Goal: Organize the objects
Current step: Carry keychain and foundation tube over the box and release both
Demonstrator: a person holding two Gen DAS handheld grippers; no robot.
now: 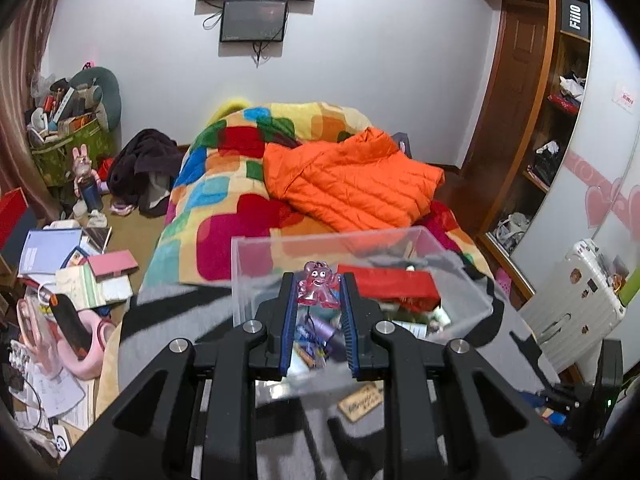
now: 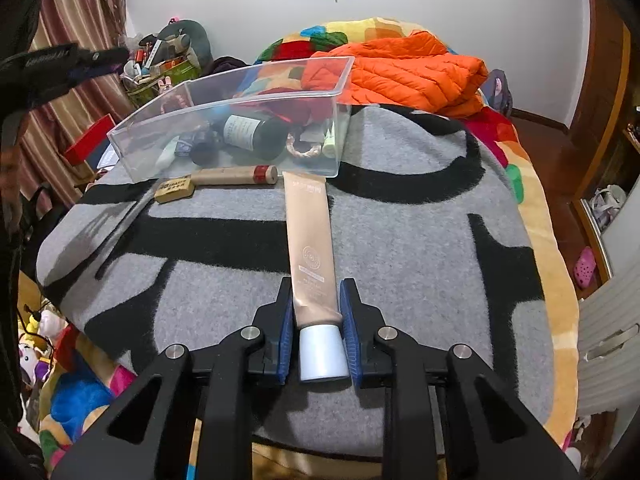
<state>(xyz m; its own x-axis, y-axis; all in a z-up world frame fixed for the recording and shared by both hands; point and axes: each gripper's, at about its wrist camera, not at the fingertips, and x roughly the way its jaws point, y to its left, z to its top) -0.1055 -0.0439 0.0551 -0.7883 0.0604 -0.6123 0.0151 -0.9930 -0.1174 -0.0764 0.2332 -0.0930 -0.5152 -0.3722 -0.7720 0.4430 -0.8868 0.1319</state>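
Observation:
My left gripper (image 1: 318,286) is shut on a pink translucent figure charm (image 1: 318,284) and holds it above a clear plastic bin (image 1: 256,276) that holds several small items. My right gripper (image 2: 316,294) is shut on a beige cosmetic tube (image 2: 310,236) with a white cap, which lies on the grey and black blanket (image 2: 400,240). The bin also shows in the right wrist view (image 2: 240,120), beyond the tube, with a dark bottle (image 2: 252,132) inside. The left gripper (image 2: 60,60) shows at the far left of the right wrist view.
A wooden-handled knife (image 2: 236,176) and a small wooden tag (image 2: 174,188) lie in front of the bin. An orange jacket (image 2: 412,72) and a colourful quilt (image 1: 224,184) lie behind it. A white suitcase (image 1: 580,296) stands at the right. Clutter covers the floor at the left (image 1: 72,280).

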